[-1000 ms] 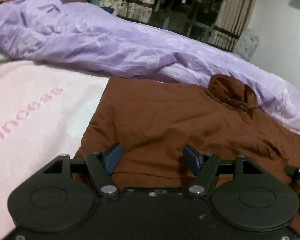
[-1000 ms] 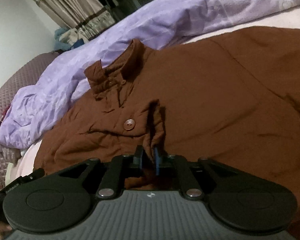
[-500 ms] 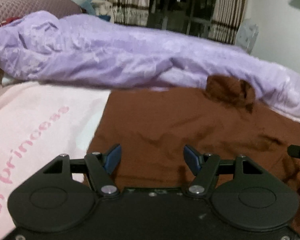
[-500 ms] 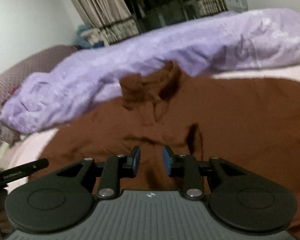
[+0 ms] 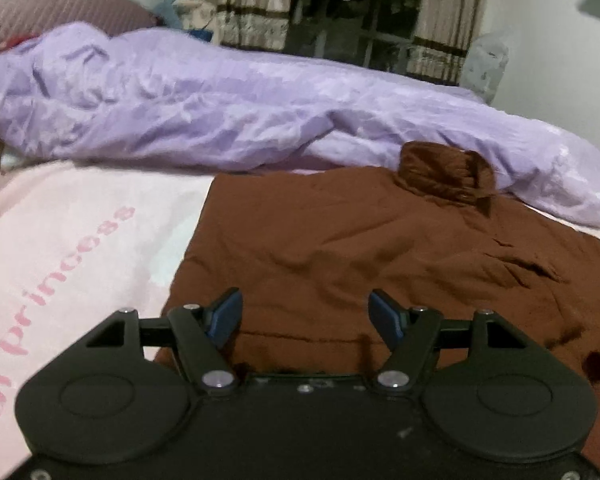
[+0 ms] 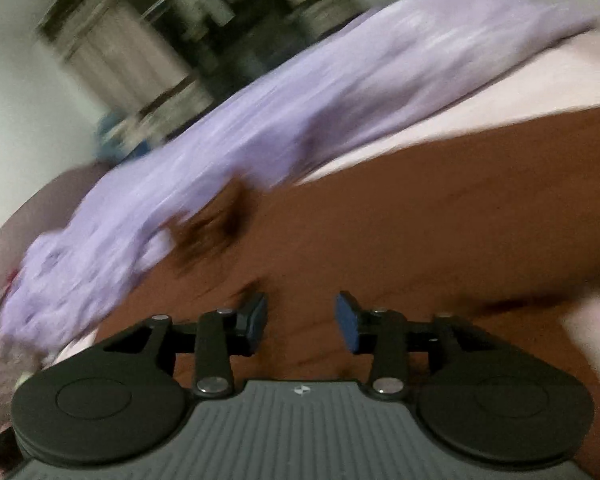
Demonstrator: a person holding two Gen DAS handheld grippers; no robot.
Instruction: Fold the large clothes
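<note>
Reading "princess" on pink sheet (image 5: 72, 240) | brown shirt (image 5: 340, 248) flat | left gripper (image 5: 306, 314) apart | right gripper (image 6: 302, 318) just spreading, empty

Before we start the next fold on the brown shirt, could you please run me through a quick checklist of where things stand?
1. Left gripper open, nothing between its fingers: ok.
2. Right gripper free of cloth: ok; its jaws have just been opening and nothing is between them.
3. Shirt spread flat on the bed: mostly ok; wrinkles near the collar and a ridge at the near edge.
4. Collar clear of the purple duvet: not ok; it lies against it.
5. Right-wrist view sharp enough to aim: not ok; it is motion-blurred.
6. Sleeves folded in: cannot tell.
</note>
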